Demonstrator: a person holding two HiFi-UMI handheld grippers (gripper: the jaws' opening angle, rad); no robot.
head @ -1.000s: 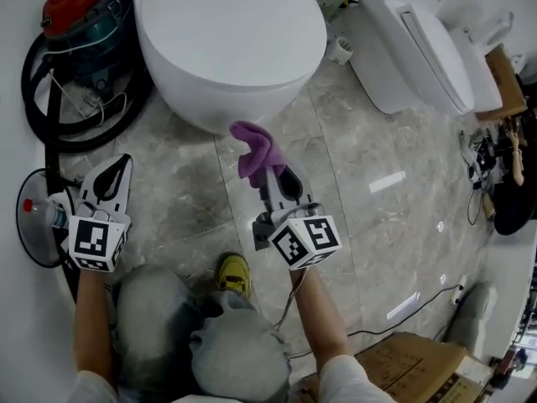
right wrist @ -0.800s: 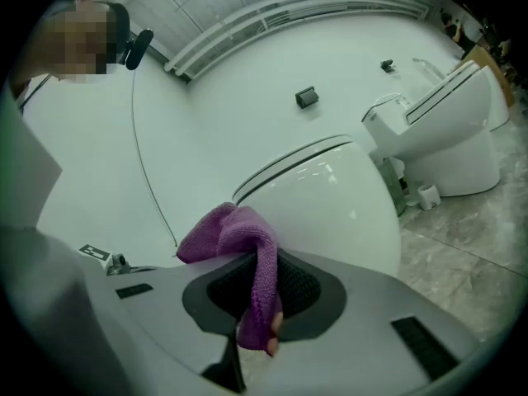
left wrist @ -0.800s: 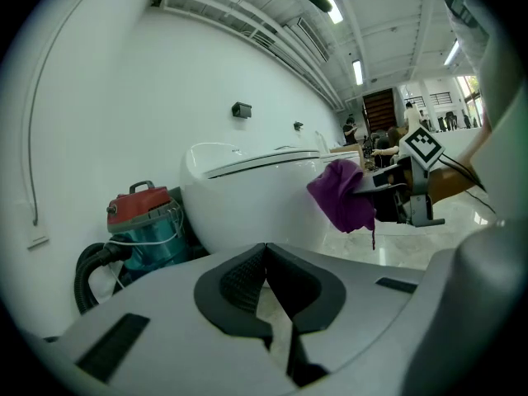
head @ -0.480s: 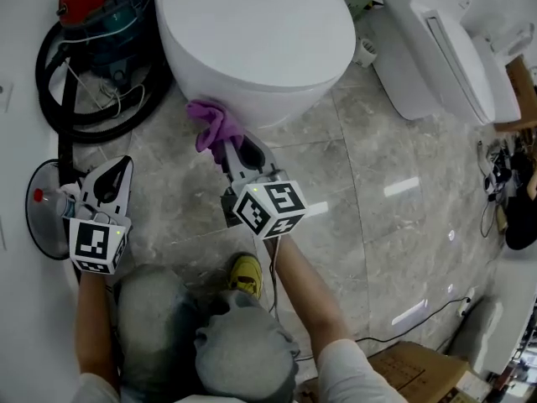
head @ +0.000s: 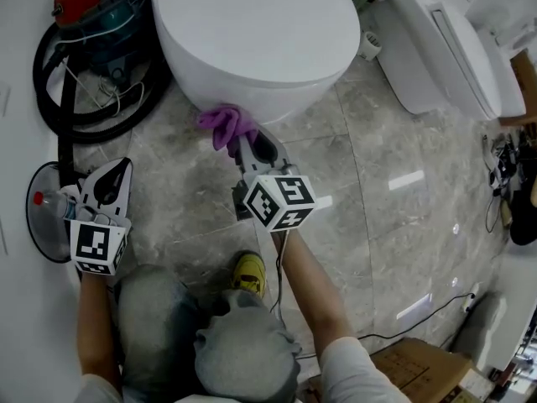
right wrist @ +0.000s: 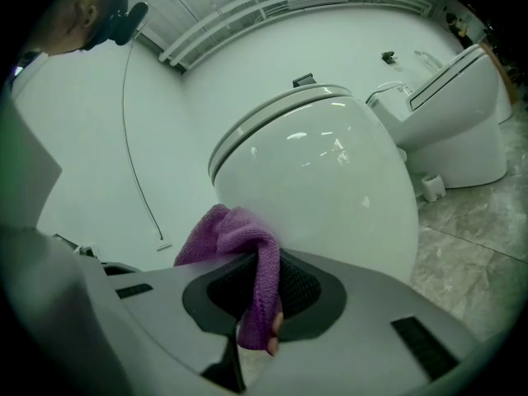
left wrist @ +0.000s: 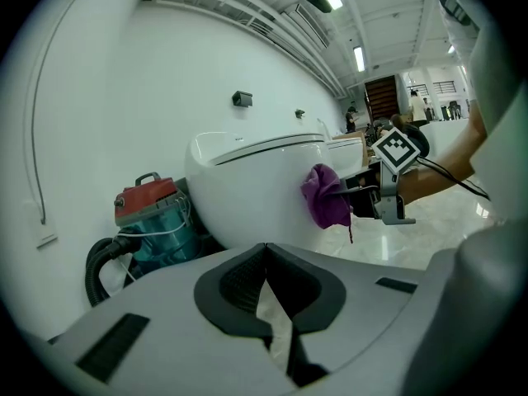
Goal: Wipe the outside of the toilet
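A white toilet [head: 252, 32] with its lid down fills the top of the head view. My right gripper [head: 243, 141] is shut on a purple cloth [head: 225, 124], and the cloth presses against the lower front of the bowl, left of centre. The right gripper view shows the cloth [right wrist: 235, 233] bunched in the right gripper [right wrist: 262, 262] against the bowl [right wrist: 330, 180]. My left gripper [head: 117, 164] hangs low at the left, well away from the toilet, shut with nothing in it. From the left gripper [left wrist: 266, 250] I look across at the bowl [left wrist: 247, 188] and the cloth [left wrist: 324, 198].
A red and teal vacuum cleaner [head: 92, 15] with a black hose stands left of the toilet by the wall. A second toilet [head: 453, 49] stands at the right. A round dark base with a bottle [head: 42, 217] lies near my left gripper. A cardboard box [head: 419, 368] sits at the bottom right.
My right gripper has carried the purple cloth leftward along the front of the bowl and now holds it against the bowl. The left gripper has stayed where it was.
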